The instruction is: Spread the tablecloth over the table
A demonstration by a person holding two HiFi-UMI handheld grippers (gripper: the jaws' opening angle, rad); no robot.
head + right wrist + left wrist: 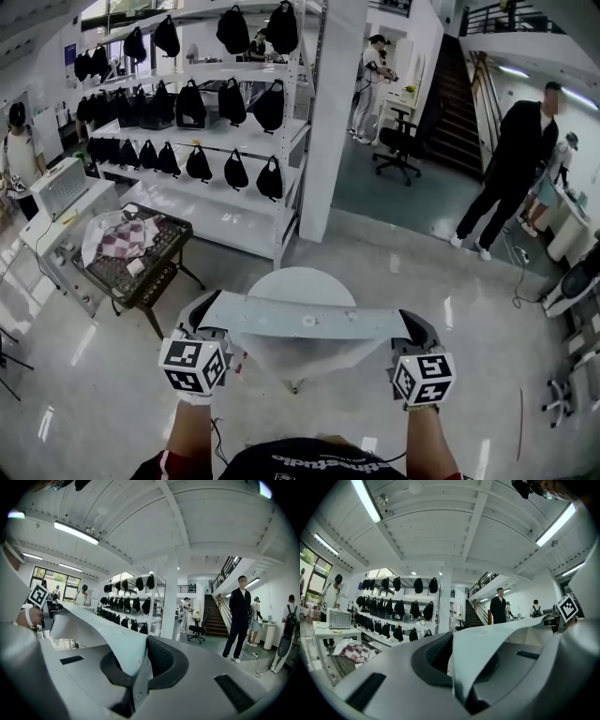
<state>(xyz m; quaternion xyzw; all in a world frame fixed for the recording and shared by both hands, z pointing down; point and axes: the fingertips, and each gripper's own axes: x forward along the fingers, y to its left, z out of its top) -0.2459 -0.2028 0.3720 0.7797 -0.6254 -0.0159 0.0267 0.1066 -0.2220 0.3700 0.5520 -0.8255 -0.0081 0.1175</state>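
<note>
The left gripper point(199, 323) has its fingers shut tight on the cloth's point(305, 321) left end, and the right gripper point(417, 330) pinches the right end the same way. The cloth hangs stretched between them at lower centre of the frame, hiding the near part of the round tabletop point(300, 279).

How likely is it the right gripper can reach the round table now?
Likely yes: the round table stands just ahead, nothing between, though the right gripper is shut on the tablecloth.

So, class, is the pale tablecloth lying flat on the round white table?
No, the pale tablecloth hangs stretched in mid-air, not spread on the round white table.
</note>
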